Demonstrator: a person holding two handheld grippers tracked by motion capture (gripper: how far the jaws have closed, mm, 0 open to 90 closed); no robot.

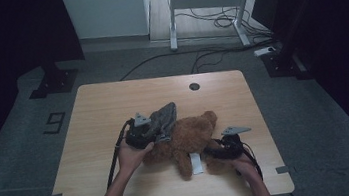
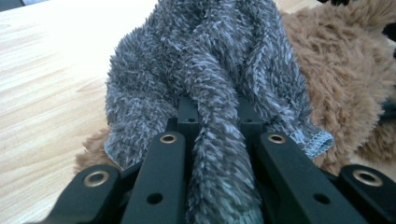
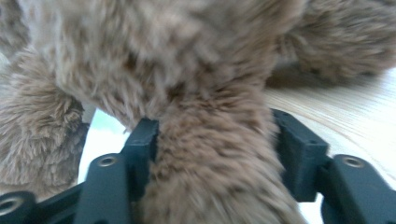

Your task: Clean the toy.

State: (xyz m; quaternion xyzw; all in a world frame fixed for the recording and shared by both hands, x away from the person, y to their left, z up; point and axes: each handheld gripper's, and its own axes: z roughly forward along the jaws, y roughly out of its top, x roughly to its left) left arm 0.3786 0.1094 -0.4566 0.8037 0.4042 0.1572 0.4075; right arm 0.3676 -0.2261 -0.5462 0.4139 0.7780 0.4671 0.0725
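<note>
a brown teddy bear (image 1: 187, 139) is lying on its side near the middle of the wooden worktop (image 1: 103, 111), and a grey fuzzy cloth (image 1: 164, 117) is draping over the bear's far left side, looking like a small garment or wrap for the toy.

the left claw (image 1: 159, 132) is sitting at the bear's left edge and is pinching a bunched fold of the grey cloth (image 2: 219, 154); in the left gripper view the fold is running straight between the 2 black jaws, squeezed thin, with the rest of the cloth fanning out beyond them over the brown fur (image 2: 345, 84).

the right claw (image 1: 214, 151) is lying at the bear's near right side. in the right gripper view a thick furry limb of the bear (image 3: 215, 163) is sitting between its jaws, which are standing apart; the left jaw is lying against the fur while a little gap is showing by the right one, so this grip is looking loose rather than firm.

a white tag (image 1: 196, 163) is showing on the near side of the bear.

judging from this, the cloth is only partly over the bear: one end is in hand and much of the body is lying bare. what is left seems to be pulling the cloth along or around the toy, or drawing it clear, while the other claw is steadying the limb.
</note>
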